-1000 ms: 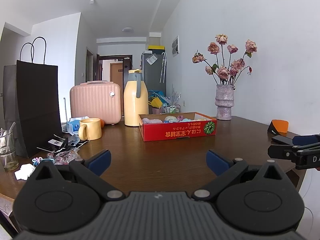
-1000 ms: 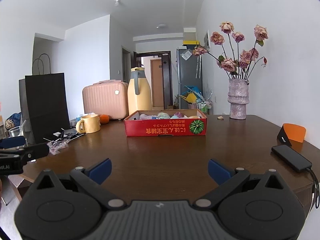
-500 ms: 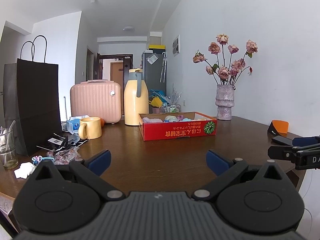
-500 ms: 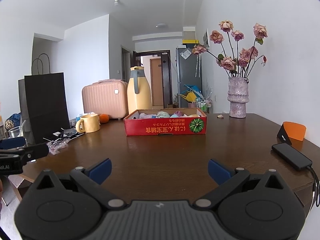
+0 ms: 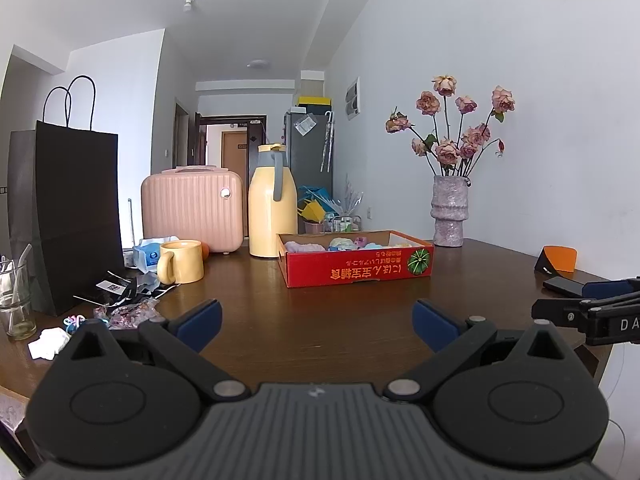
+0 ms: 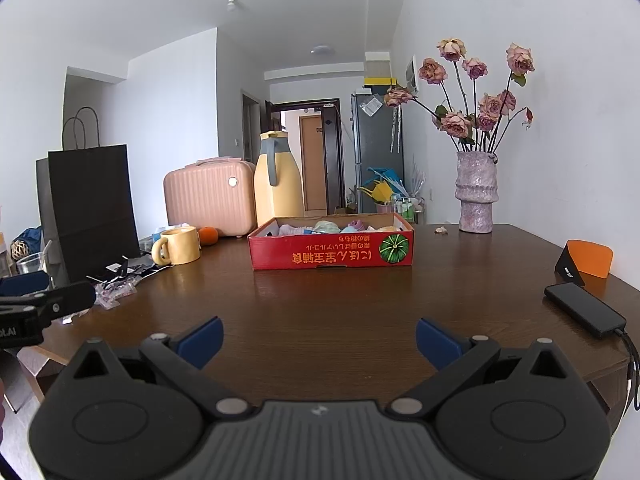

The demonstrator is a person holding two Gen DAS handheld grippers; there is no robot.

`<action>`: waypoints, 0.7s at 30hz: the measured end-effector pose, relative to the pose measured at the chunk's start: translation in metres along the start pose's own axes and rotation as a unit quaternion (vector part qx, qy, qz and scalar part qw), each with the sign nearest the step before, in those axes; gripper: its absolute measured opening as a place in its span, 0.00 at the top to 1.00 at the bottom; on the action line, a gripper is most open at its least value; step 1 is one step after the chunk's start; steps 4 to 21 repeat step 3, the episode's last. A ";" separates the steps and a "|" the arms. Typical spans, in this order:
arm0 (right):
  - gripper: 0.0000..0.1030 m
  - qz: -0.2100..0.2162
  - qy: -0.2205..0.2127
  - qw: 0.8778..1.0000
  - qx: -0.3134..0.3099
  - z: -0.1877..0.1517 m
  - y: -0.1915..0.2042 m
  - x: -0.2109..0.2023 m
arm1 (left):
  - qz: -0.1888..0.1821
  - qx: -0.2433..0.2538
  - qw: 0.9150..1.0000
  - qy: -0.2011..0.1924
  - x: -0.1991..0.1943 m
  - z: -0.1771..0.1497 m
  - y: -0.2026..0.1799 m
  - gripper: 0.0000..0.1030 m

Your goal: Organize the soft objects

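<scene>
Left gripper [image 5: 316, 320] and right gripper [image 6: 319, 336] hover over the table [image 6: 320, 304], jaws spread wide, holding nothing

Red box [image 6: 331, 249] wall hides most soft objects [image 6: 328, 226].

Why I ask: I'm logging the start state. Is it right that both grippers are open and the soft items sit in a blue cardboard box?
Not quite: the box is red, as the right wrist view shows. Both grippers, left and right, are open, and the soft items sit inside.
</scene>
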State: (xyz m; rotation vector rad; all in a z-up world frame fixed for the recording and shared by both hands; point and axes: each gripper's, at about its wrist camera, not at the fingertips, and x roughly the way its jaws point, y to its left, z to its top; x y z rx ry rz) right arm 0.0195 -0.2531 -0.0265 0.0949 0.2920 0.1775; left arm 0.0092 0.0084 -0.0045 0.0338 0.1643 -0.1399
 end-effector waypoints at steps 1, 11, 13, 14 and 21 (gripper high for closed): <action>0.00 0.001 0.001 1.000 0.000 0.000 0.000 0.000 | -0.001 0.000 1.000 0.000 0.000 0.000 0.000 0.00; 0.00 0.002 0.001 1.000 -0.001 0.000 0.000 0.001 | 0.000 0.000 1.000 -0.001 -0.001 0.000 -0.001 0.00; 0.00 0.002 0.001 1.000 -0.001 0.000 0.000 0.001 | 0.000 0.000 1.000 -0.001 -0.001 0.000 -0.001 0.00; 0.00 0.002 0.001 1.000 -0.001 0.000 0.000 0.001 | 0.000 0.000 1.000 -0.001 -0.001 0.000 -0.001 0.00; 0.00 0.002 0.001 1.000 -0.001 0.000 0.000 0.001 | 0.000 0.000 1.000 -0.001 -0.001 0.000 -0.001 0.00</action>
